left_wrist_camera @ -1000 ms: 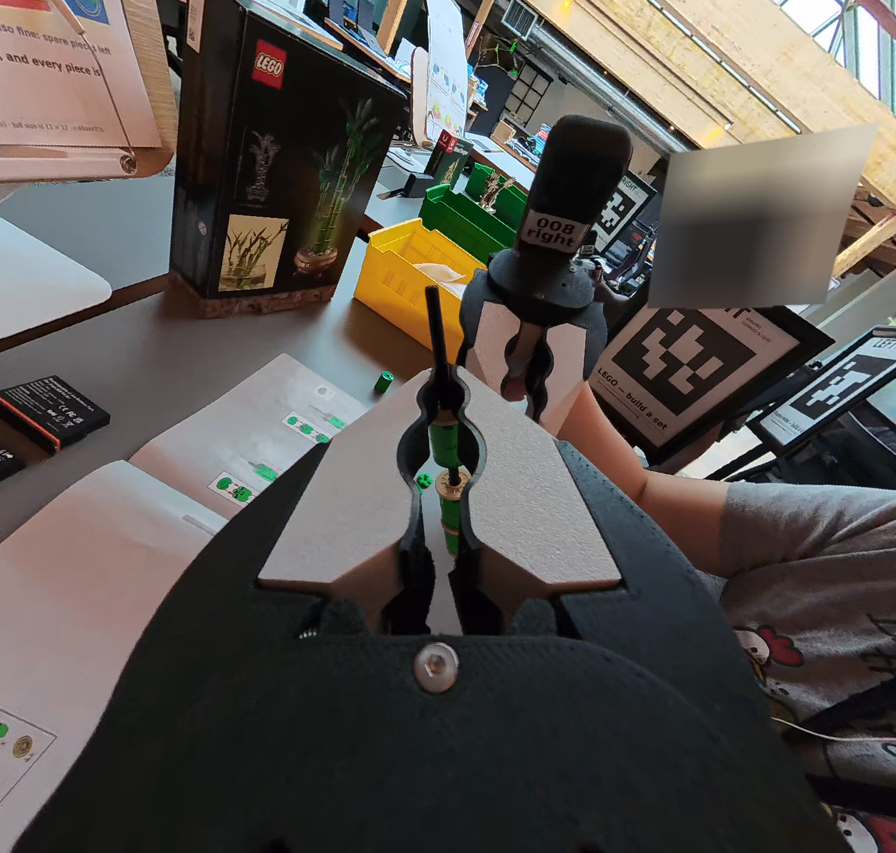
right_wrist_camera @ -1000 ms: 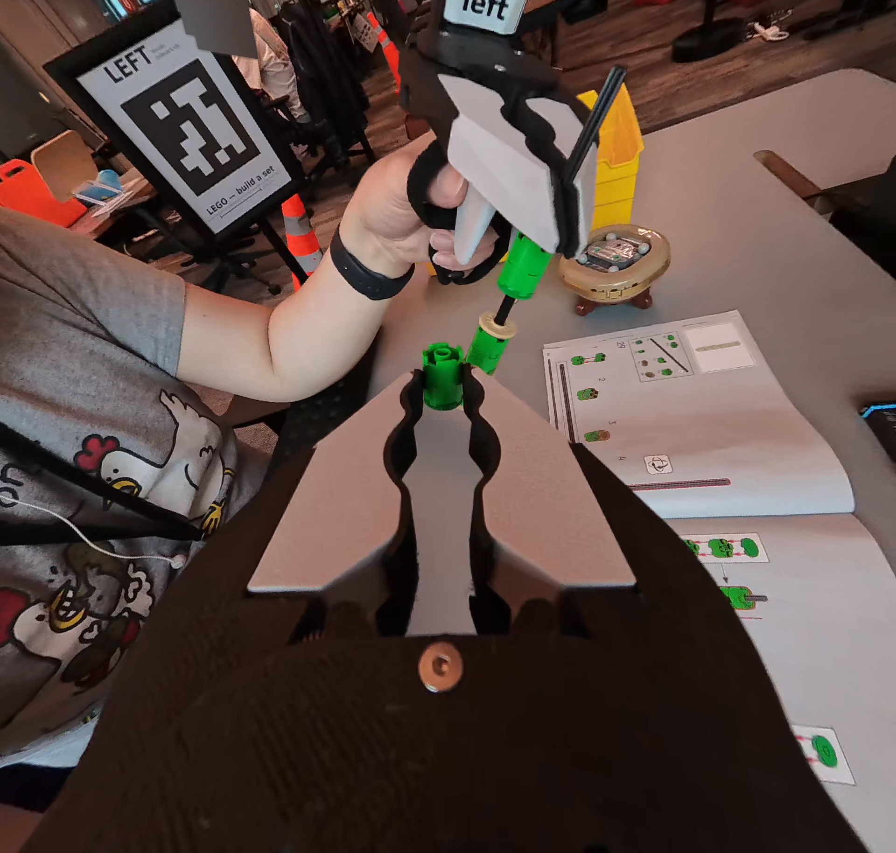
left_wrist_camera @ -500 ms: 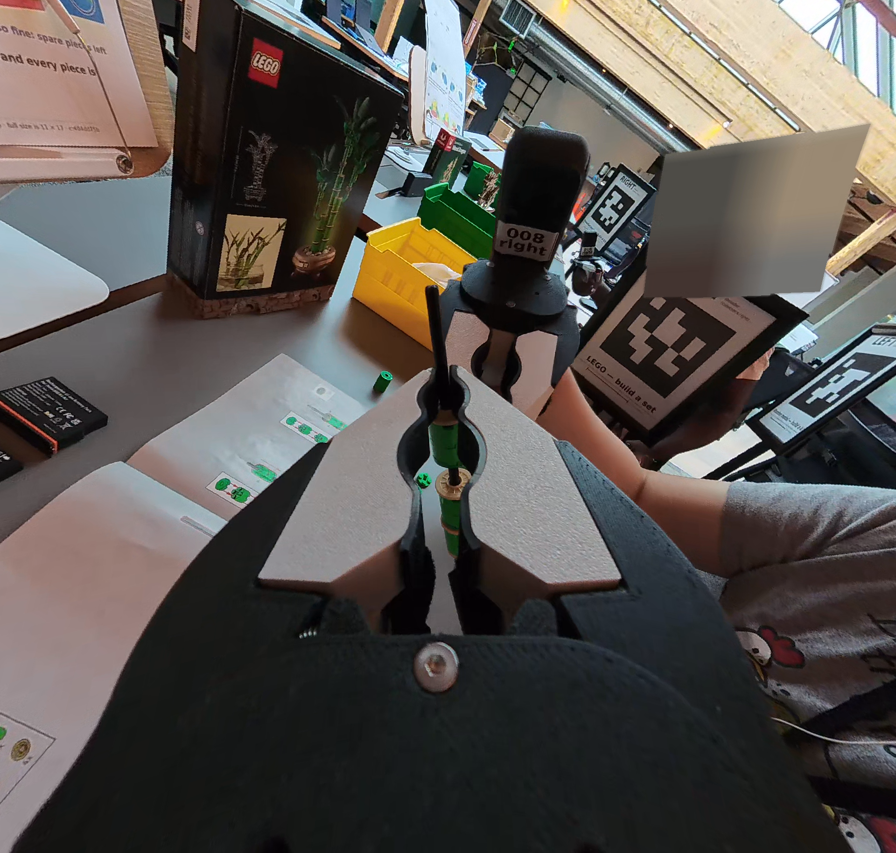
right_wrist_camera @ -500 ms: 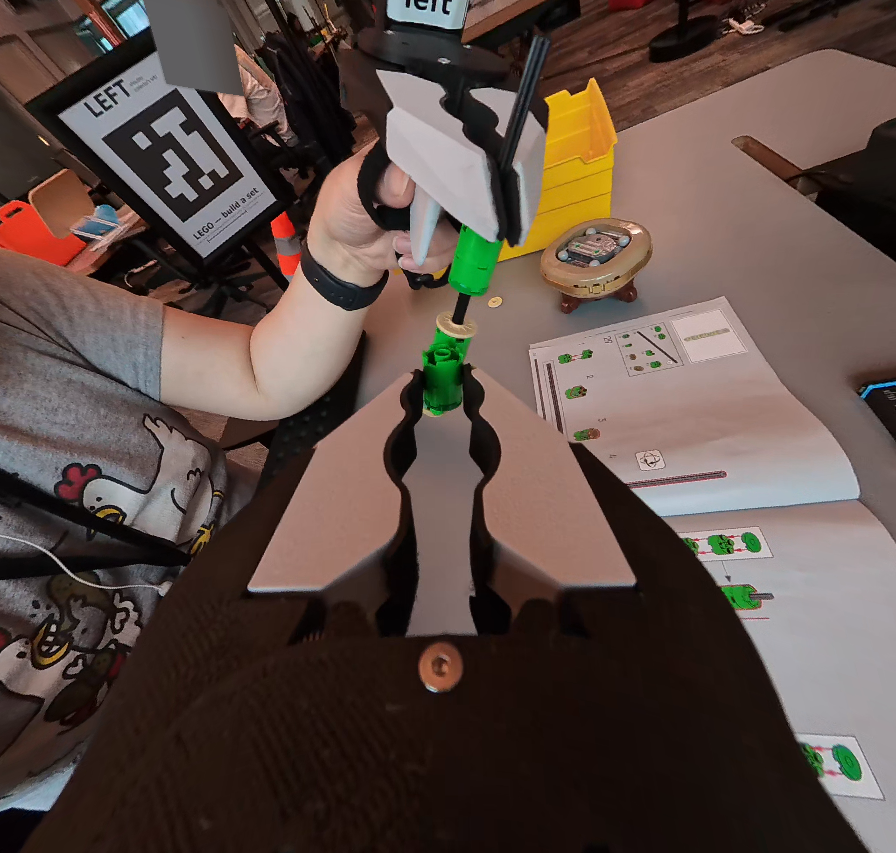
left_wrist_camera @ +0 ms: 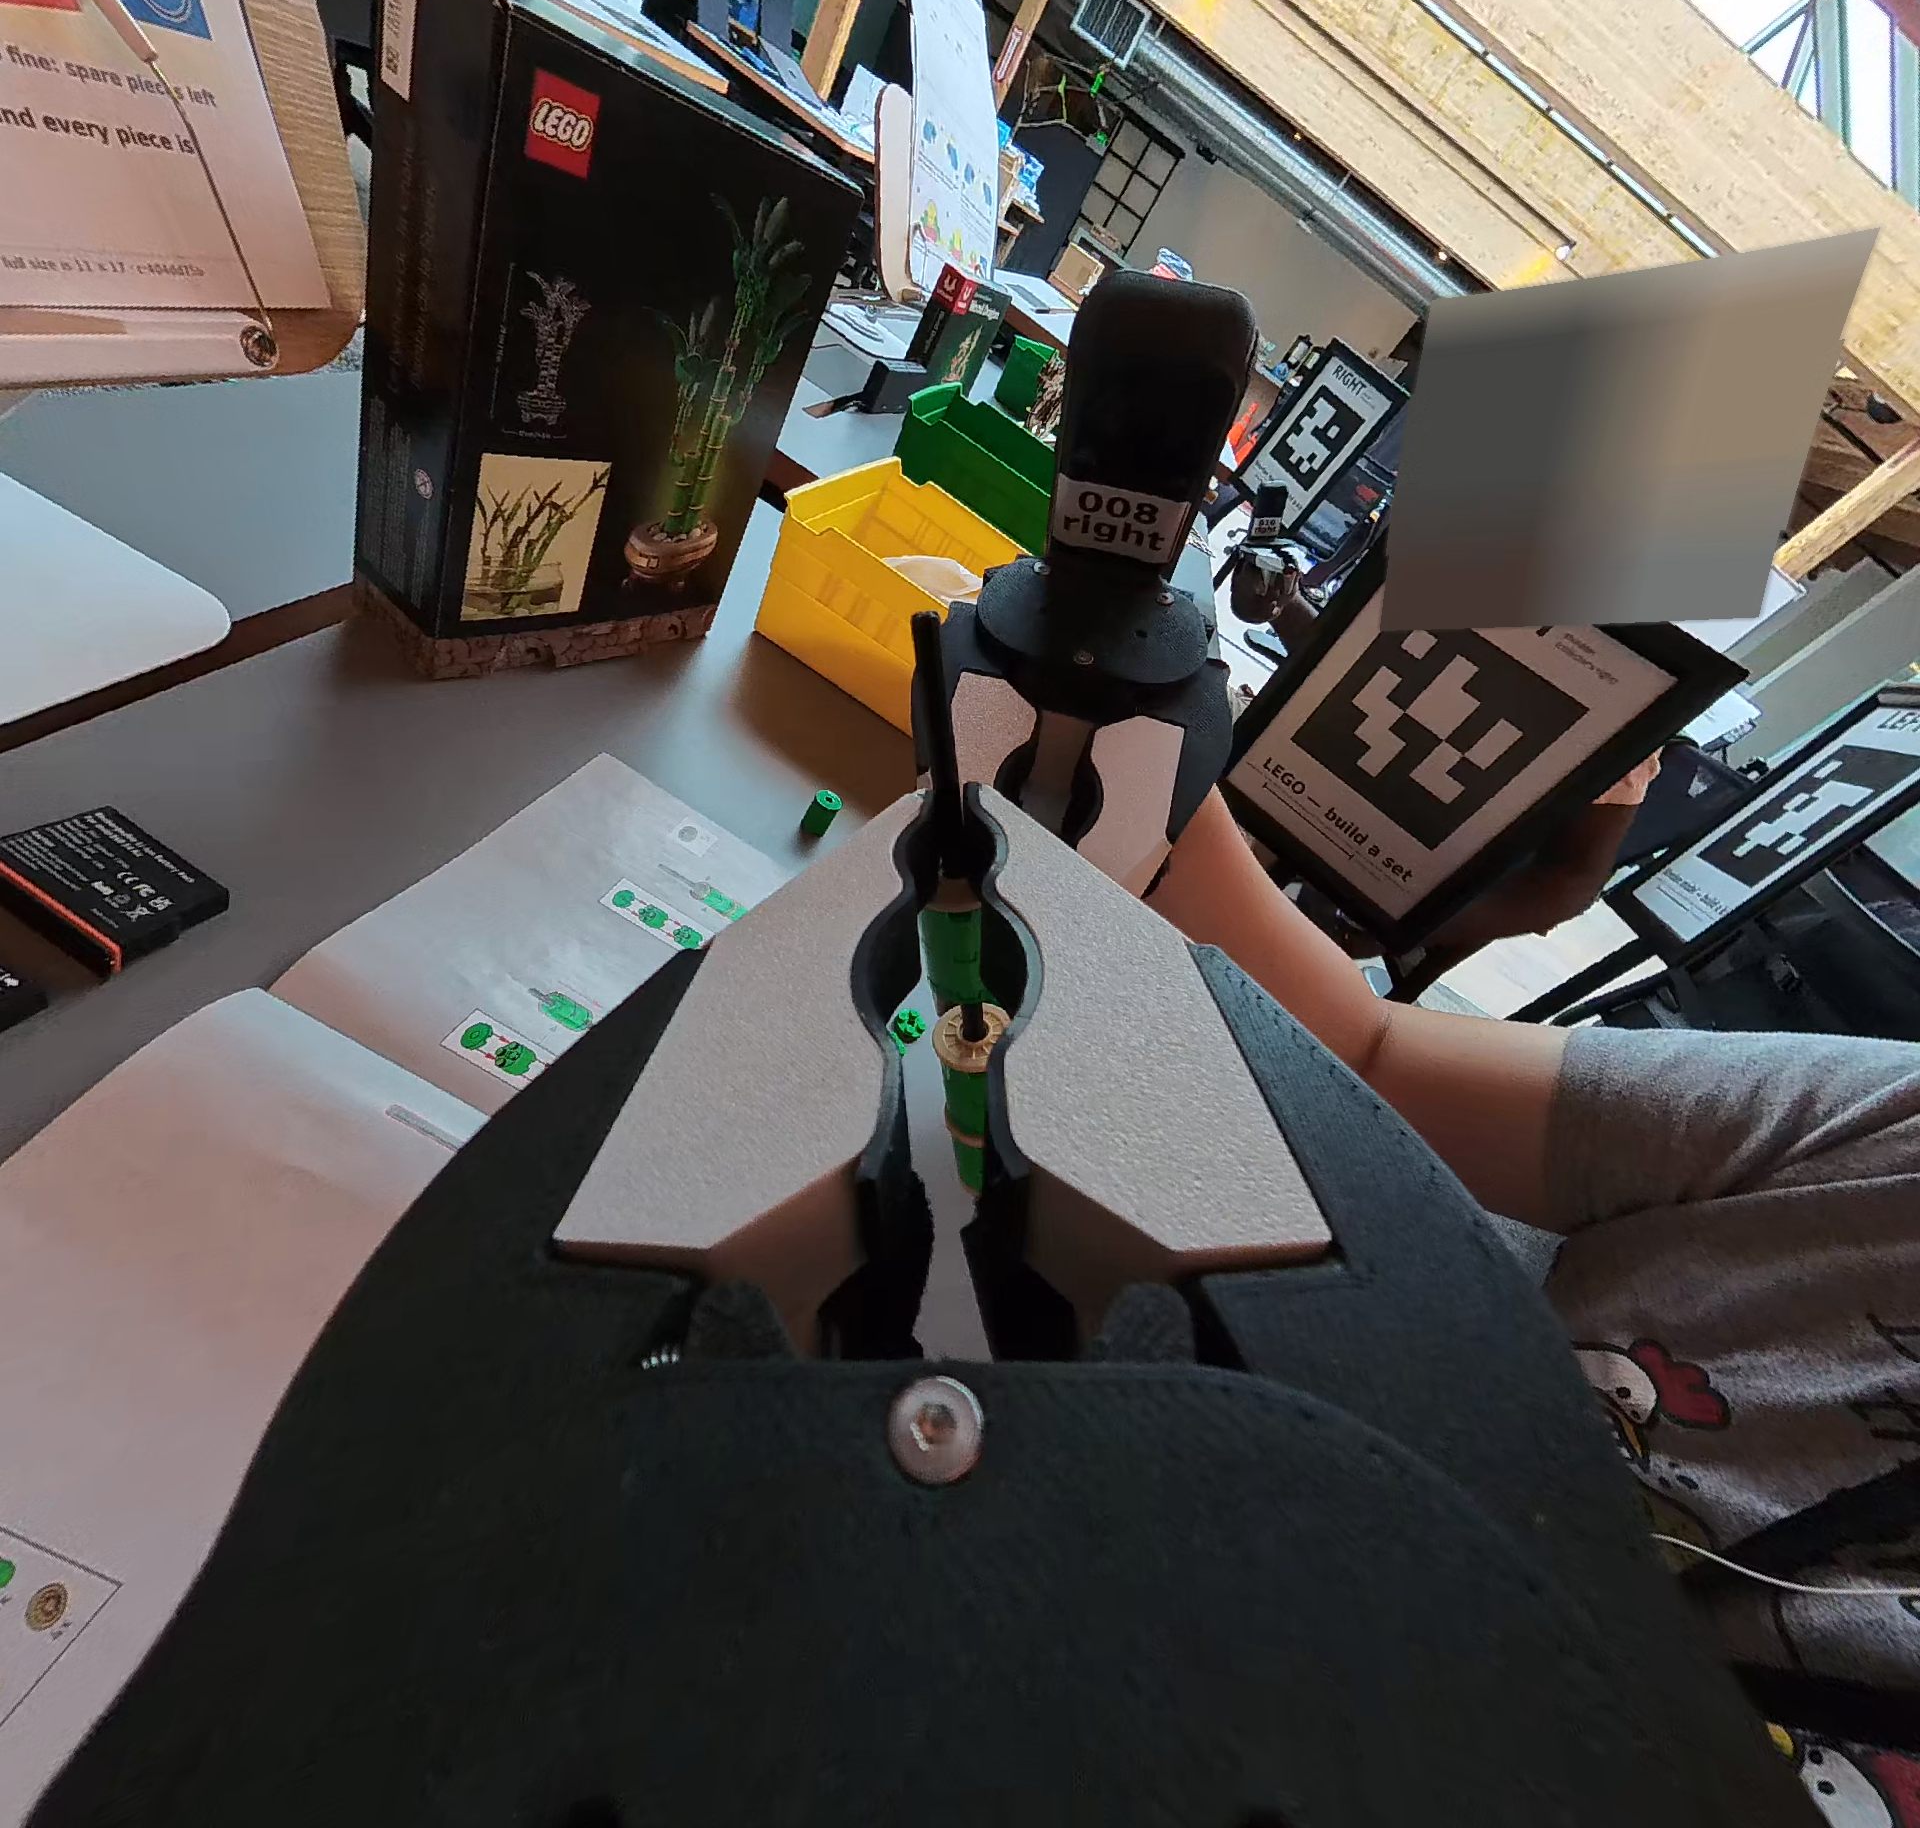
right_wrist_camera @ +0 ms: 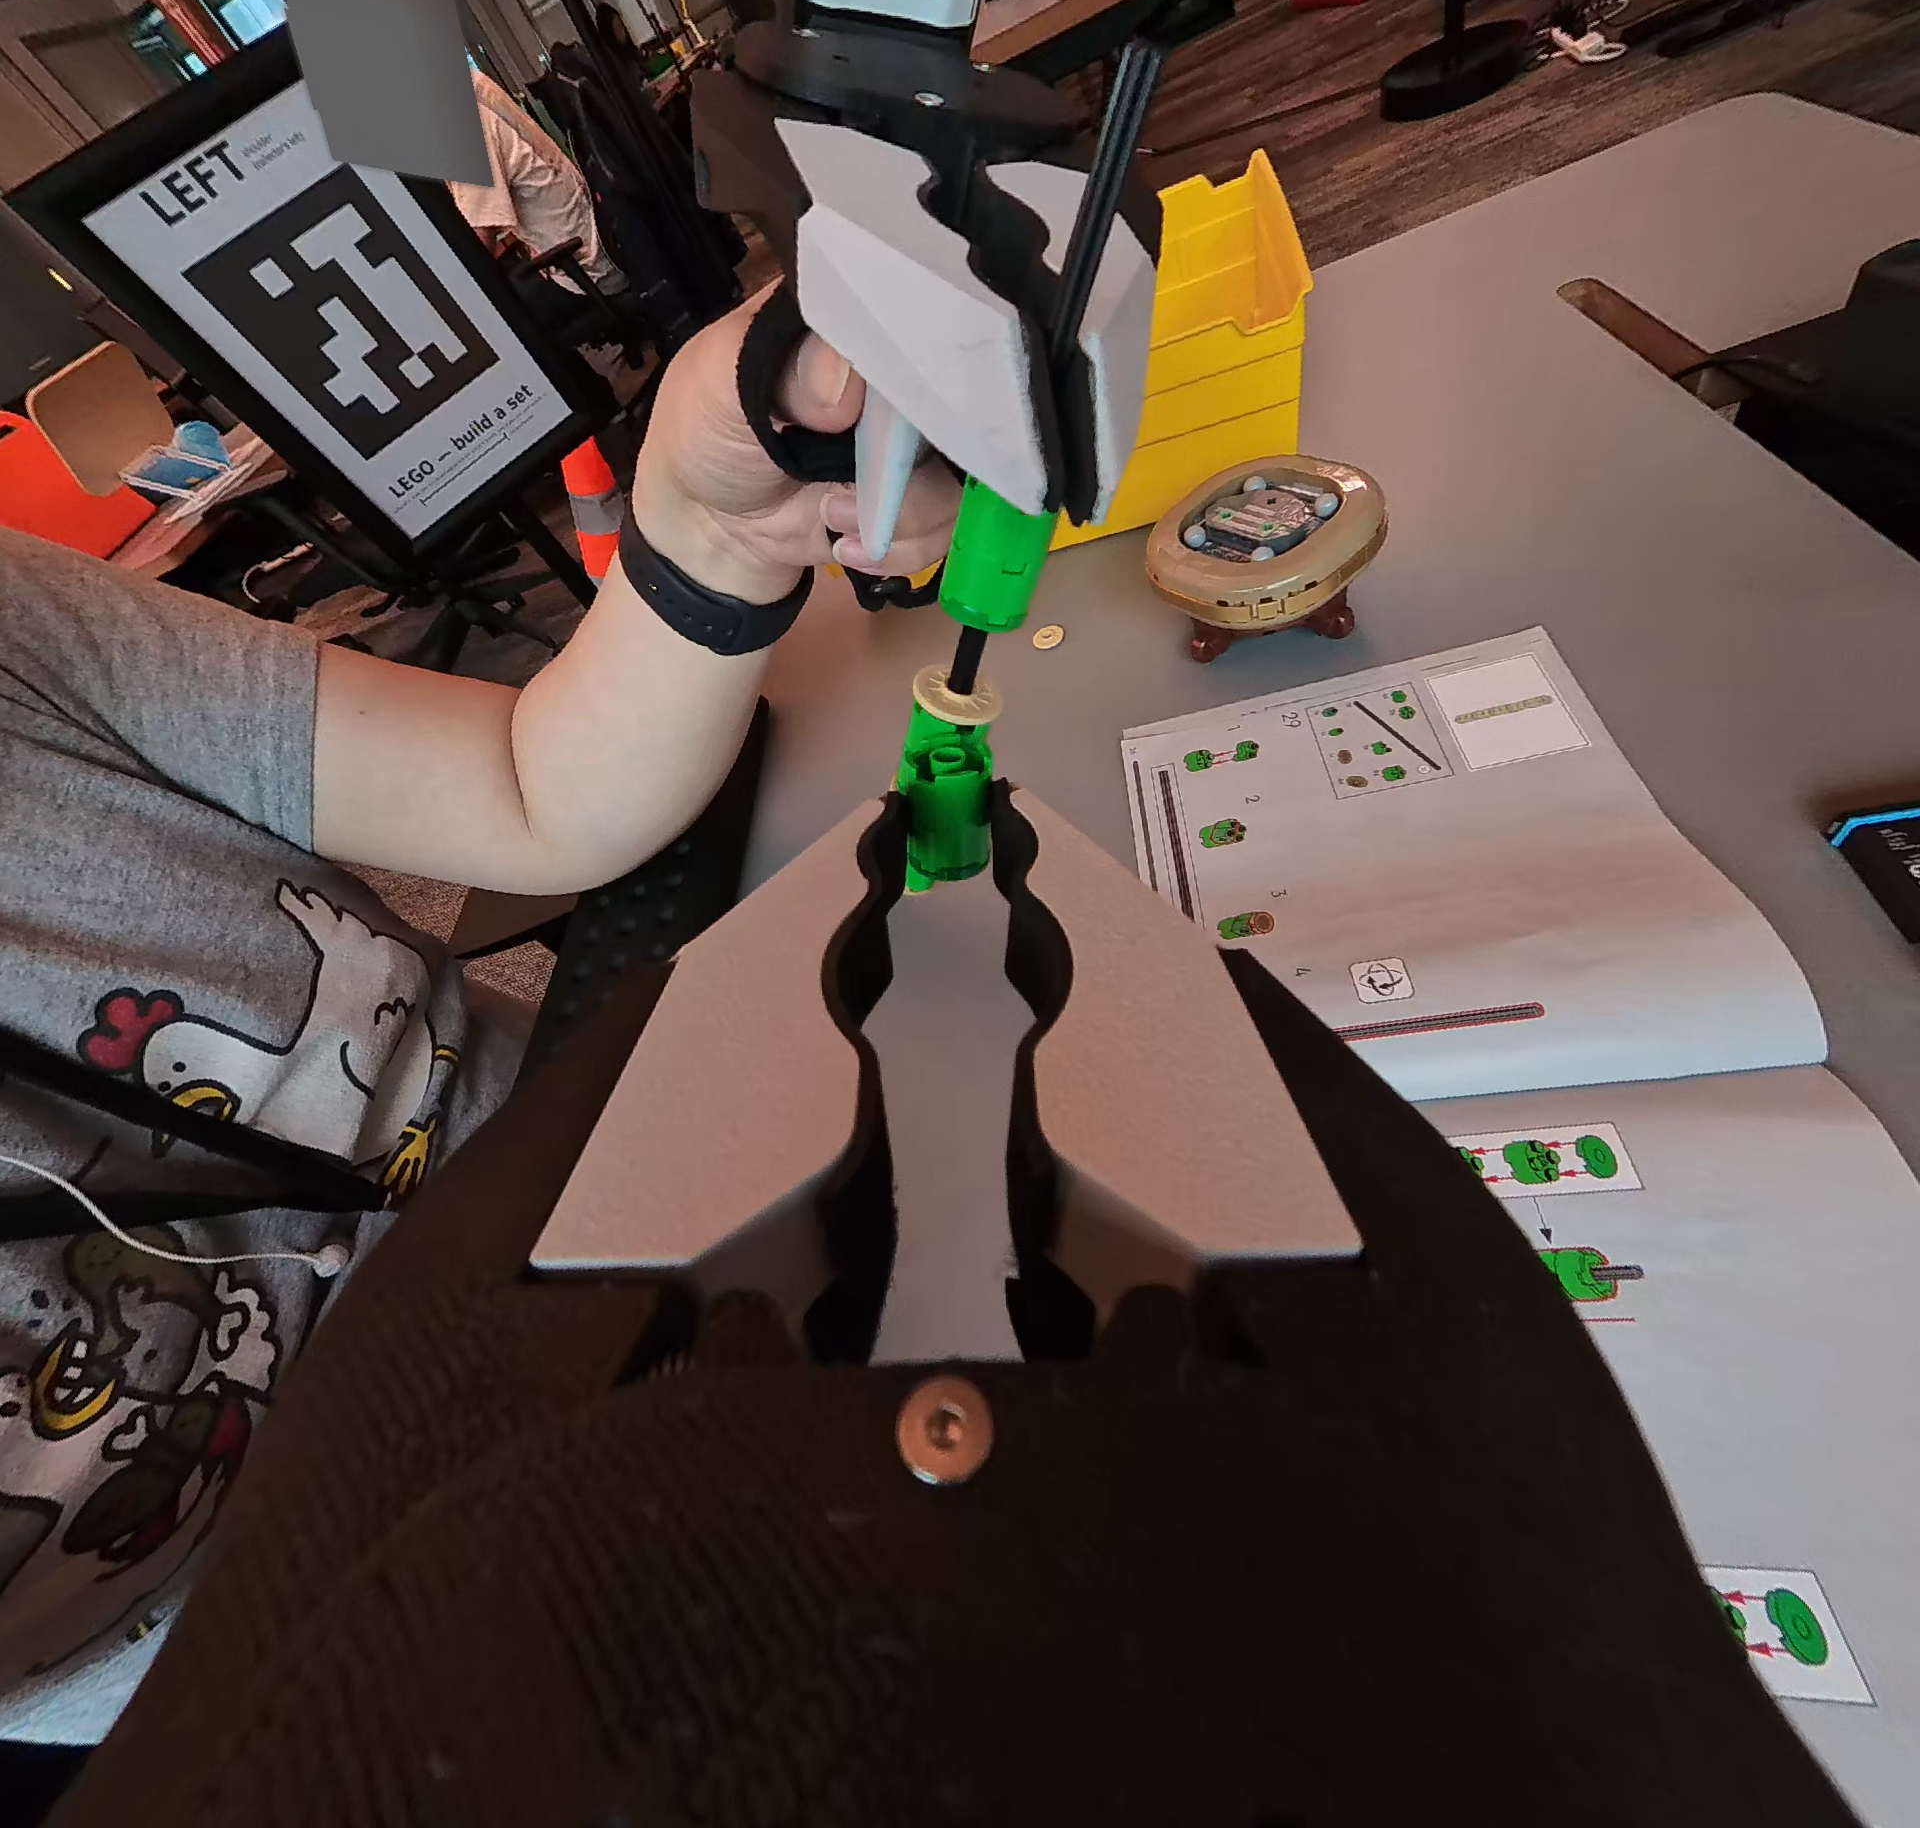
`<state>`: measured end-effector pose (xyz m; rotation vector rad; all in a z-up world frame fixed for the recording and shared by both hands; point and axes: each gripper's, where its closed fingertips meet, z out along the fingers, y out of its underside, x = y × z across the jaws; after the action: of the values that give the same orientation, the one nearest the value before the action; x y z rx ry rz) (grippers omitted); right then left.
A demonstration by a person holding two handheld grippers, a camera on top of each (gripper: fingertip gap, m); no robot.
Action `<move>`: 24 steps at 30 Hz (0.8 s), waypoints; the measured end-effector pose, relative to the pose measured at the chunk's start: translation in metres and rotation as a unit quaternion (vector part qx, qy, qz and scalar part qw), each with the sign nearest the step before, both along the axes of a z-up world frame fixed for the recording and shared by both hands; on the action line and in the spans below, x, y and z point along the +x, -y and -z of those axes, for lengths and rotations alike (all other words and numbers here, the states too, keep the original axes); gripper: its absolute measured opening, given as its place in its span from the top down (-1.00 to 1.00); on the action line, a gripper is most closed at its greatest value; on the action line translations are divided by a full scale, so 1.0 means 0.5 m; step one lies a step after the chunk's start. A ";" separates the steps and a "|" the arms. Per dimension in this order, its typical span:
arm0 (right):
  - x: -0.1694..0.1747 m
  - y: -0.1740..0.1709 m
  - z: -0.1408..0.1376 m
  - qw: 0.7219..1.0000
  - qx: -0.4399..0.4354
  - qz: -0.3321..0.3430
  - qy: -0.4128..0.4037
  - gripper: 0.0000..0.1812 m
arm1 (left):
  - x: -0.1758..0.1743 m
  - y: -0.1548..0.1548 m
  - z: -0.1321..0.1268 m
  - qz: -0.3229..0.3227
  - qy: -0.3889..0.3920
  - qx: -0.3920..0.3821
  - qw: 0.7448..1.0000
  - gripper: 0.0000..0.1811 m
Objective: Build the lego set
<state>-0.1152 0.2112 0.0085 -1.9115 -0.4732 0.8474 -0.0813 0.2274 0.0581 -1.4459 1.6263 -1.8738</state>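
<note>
two tongs (right_wrist_camera: 945,822), two bins (left_wrist_camera: 868,573), one booklet (right_wrist_camera: 1507,895)

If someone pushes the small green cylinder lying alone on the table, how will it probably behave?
The small green cylinder lies on its side on the smooth table, so it would probably roll rather than slide. It looks like a tiny plastic piece, likely very light and stiff. The instruction booklet beside it might stop it.

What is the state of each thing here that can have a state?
Left claw: shut on black rod.
Black rod: upright, carrying green pieces and a tan ring.
Right claw: shut on green cylinder.
Green cylinder: held just under the tan ring.
Booklet: lying open on table.
Yellow bin: open, upright.
Set box: standing upright.
</note>
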 end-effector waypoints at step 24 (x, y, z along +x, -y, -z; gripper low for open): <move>0.162 0.179 -0.102 0.992 0.042 0.101 0.060 0.84 | 0.062 0.117 0.072 0.069 -0.028 -0.012 0.997 0.99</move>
<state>-0.0344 0.1218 0.0592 -1.9015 -0.3738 0.5745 -0.0504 0.1691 0.0223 -1.4419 1.7767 -1.9490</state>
